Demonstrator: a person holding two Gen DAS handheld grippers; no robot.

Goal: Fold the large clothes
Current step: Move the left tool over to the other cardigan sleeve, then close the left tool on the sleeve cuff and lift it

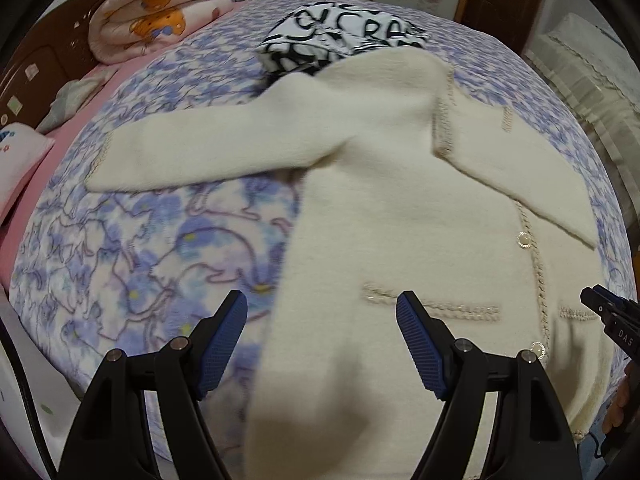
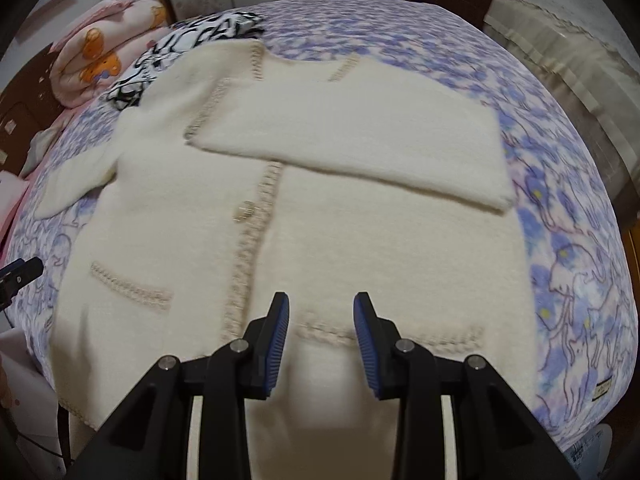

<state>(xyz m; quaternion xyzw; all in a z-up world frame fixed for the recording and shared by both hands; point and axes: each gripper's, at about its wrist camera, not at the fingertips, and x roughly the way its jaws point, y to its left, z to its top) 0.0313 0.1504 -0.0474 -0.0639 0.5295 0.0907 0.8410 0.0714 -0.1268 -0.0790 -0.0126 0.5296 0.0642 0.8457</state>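
A cream knitted cardigan (image 1: 384, 184) with braided trim and pearl buttons lies face up on the bed. Its right sleeve (image 2: 360, 140) is folded across the chest; its left sleeve (image 1: 192, 156) stretches out sideways over the blanket. My left gripper (image 1: 322, 340) hovers open over the cardigan's lower left edge, nothing between its blue pads. My right gripper (image 2: 321, 340) hangs above the lower hem near a pocket trim (image 2: 384, 336), jaws apart by a narrow gap and empty. The right gripper's tip (image 1: 608, 312) shows at the left wrist view's right edge.
A blue floral blanket (image 1: 152, 248) covers the bed. A black-and-white printed garment (image 1: 344, 36) lies beyond the cardigan's collar. A rolled pink bear-print quilt (image 1: 156, 12) sits by the brown headboard (image 1: 44, 64). A cloth-covered piece of furniture (image 2: 568, 40) stands to the right.
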